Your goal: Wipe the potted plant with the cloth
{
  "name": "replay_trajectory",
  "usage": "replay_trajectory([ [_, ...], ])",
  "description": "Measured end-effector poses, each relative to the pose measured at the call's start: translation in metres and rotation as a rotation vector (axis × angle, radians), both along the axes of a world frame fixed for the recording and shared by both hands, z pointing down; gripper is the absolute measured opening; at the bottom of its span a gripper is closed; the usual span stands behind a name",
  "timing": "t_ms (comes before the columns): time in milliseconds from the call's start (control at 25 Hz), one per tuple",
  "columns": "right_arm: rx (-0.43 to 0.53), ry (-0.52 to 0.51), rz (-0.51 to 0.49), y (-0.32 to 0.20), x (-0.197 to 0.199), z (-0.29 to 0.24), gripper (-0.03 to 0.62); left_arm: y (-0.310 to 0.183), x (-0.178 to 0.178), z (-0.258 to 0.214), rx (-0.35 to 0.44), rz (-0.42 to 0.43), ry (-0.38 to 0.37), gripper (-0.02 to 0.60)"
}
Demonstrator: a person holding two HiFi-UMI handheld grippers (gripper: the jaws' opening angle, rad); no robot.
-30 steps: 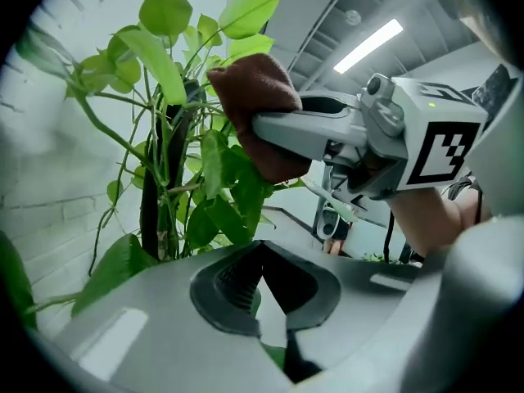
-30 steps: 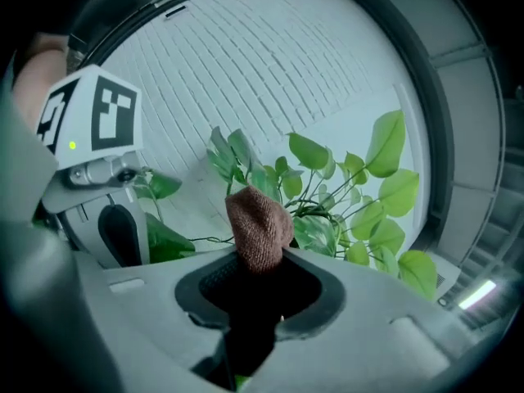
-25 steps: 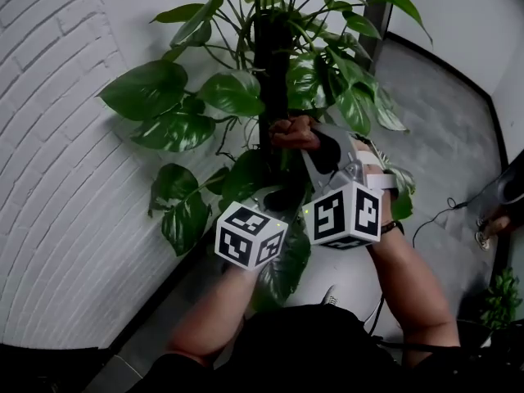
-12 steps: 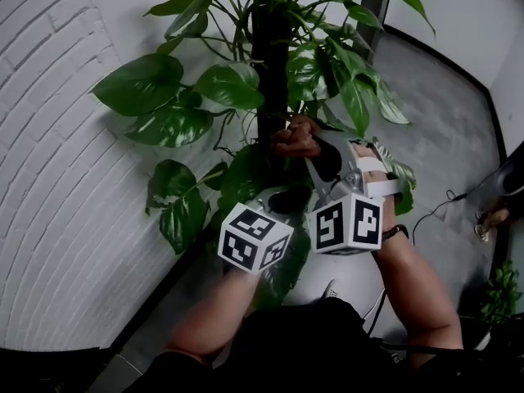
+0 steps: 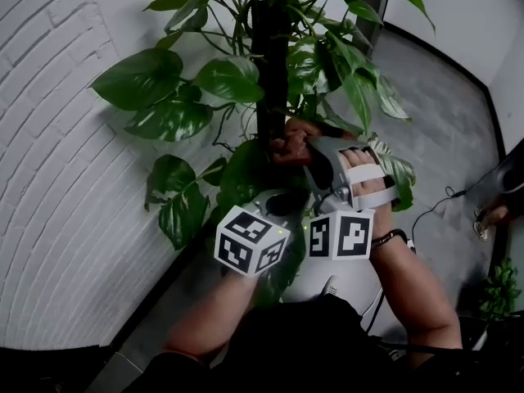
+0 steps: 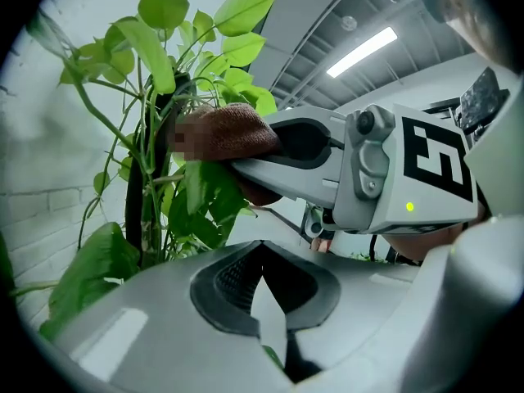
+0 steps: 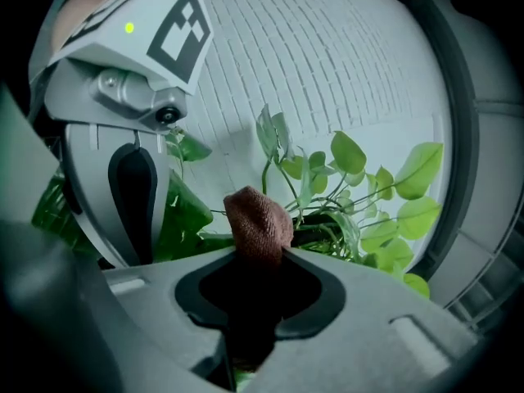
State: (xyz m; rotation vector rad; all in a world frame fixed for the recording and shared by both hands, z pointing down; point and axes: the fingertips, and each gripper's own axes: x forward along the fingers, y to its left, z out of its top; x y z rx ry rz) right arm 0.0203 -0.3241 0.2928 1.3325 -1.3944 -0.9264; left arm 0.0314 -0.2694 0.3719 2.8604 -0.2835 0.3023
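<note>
**A:** What does your head view show?

**B:** Your right tool [image 5: 304,143] holds a brown knitted cloth [image 5: 288,140] right beside the dark upright pole [image 5: 270,56] of the green leafy potted plant [image 5: 221,80]. The plant stands by the white brick wall [image 5: 49,154]. Your left tool [image 5: 281,202] sits lower, in among the lower leaves and just beside the right one.

**A:** And the left gripper view?

**B:** Your left tool's jaws are drawn almost together, pinching a sliver of green leaf [image 6: 268,356]. Above them, your right tool carries the cloth up to the stems.

**A:** The right gripper view?

**B:** Your right tool is clenched on the cloth, which stands up from the slot as a rounded wad. The plant's leaves are just behind it, and your left tool is at the left.
</note>
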Motion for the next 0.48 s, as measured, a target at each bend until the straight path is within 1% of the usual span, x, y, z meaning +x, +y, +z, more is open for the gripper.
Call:
replay_trajectory([
  [480,-0.018,0.001,0.007,0.011,-0.003,0.012,0.069,0.011,-0.002,0.004,-0.004,0.016,-0.009,0.017],
])
